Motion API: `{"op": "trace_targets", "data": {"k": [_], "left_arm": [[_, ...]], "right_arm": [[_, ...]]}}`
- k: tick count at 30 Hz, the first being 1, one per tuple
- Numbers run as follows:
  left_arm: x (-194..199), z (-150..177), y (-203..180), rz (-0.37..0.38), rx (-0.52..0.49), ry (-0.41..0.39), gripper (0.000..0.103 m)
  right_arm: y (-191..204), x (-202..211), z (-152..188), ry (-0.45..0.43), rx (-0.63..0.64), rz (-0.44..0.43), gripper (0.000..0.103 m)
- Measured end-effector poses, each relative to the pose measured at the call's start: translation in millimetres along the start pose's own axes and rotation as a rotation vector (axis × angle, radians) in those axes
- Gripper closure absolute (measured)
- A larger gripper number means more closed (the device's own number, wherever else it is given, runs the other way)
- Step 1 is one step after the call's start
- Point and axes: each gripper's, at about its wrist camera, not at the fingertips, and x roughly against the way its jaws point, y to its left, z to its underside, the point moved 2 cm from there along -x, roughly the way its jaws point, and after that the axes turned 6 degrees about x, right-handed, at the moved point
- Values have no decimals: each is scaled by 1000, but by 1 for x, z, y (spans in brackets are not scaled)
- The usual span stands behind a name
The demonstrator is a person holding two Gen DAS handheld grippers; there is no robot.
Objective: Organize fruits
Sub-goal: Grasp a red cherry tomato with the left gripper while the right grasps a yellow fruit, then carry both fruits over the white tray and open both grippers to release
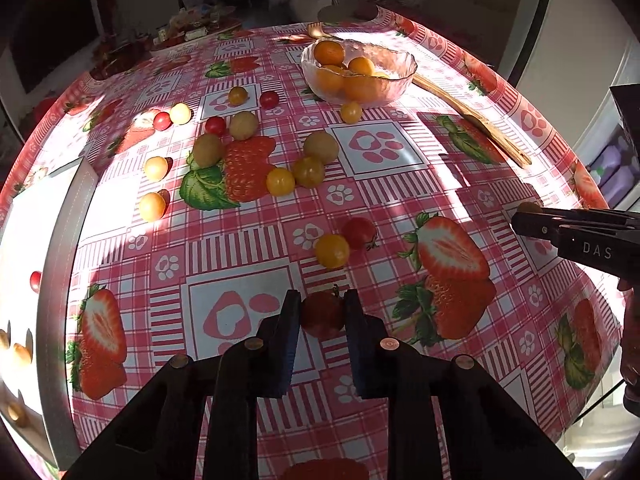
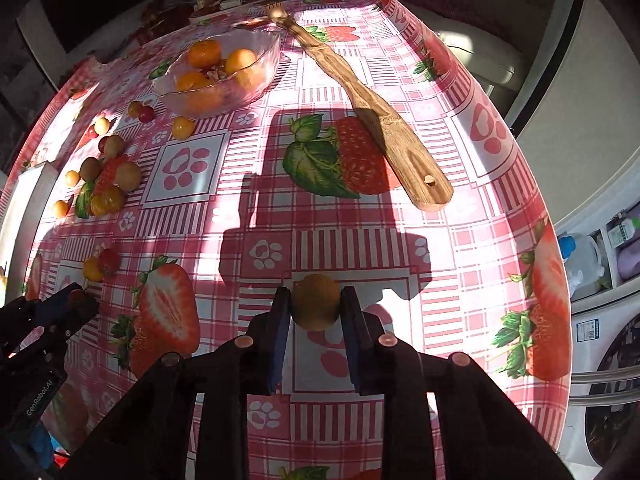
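My left gripper [image 1: 322,300] is shut on a red tomato [image 1: 322,314] above the strawberry-print tablecloth. My right gripper [image 2: 315,296] is shut on a brown-green round fruit [image 2: 315,301]; it shows from the side in the left wrist view [image 1: 528,216]. A glass bowl [image 1: 400,76] at the far side holds several orange fruits [image 1: 329,53]. Loose cherry tomatoes and small fruits, red, yellow and green-brown, lie scattered left of centre [image 1: 280,181]. A yellow tomato [image 1: 332,251] and a red tomato [image 1: 360,233] lie just ahead of my left gripper.
A wooden spatula [image 2: 376,120] lies diagonally right of the bowl [image 2: 264,46]. A white tray [image 1: 60,240] at the left edge holds a red tomato [image 1: 35,281] and some pale fruits. The table edge curves off at the right, with shelves and appliances beyond.
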Motion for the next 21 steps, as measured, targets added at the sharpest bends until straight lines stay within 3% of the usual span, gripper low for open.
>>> {"op": "trace_targets", "data": {"k": [21], "left_arm": [[66,27,92,-43,138,-86,79]], "right_arm": [[95,39,-1,-44,149,-148,75]]}}
